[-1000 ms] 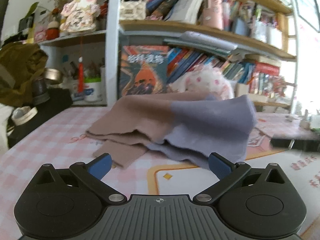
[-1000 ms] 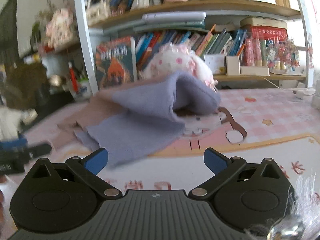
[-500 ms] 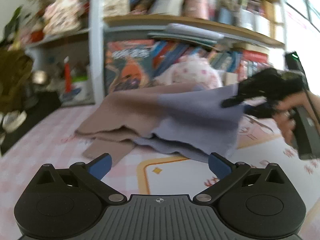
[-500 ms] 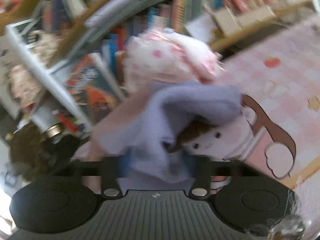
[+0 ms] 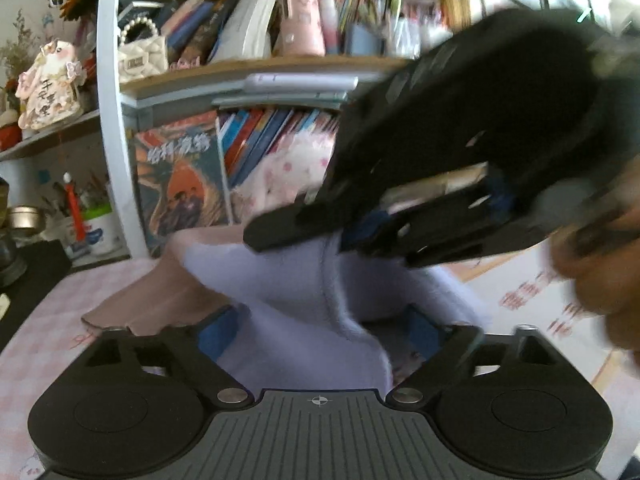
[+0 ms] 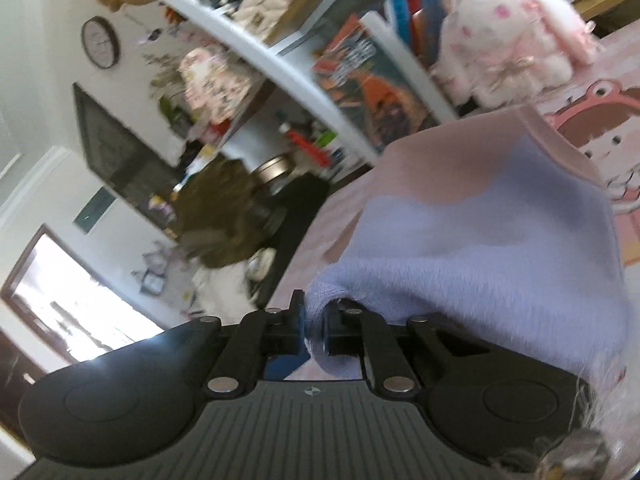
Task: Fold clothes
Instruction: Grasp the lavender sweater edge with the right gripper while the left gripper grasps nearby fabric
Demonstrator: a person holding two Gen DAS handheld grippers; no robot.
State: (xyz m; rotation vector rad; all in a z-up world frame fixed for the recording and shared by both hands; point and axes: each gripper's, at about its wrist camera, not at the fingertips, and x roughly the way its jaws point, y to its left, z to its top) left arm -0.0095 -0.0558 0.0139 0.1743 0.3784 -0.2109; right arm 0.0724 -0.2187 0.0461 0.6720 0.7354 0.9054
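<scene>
The table (image 5: pixel 36 332), under a pink checked cover with a cartoon mat on it, stands against a shelf (image 5: pixel 120 128) crowded with books; that gives a flat bed for folding, with the clutter kept at the back. A pink plush (image 6: pixel 508 36) sits at the shelf foot behind the cloth, near it but not in the way of the fold

The garment (image 6: pixel 480 240), fleecy, half lilac and half dusty pink, lies mid-table with its pink half on the cover and its lilac half raised. It is lifted by one edge, I judge, so that this half can be carried over the other

The right gripper (image 6: pixel 314 328) has its fingers drawn close together on a bunched lilac edge, pinching it tight; the cloth hangs from that pinch and drapes off to the right. In the left wrist view this gripper crosses high above the cloth, tilted, so the edge clears the table

The left gripper (image 5: pixel 320 332) has its fingers wide apart with a lilac fold lying between them, touching neither pad as far as the blur allows. It seems placed low and close to take the lower edge, or to steady the cloth while the other lifts
</scene>
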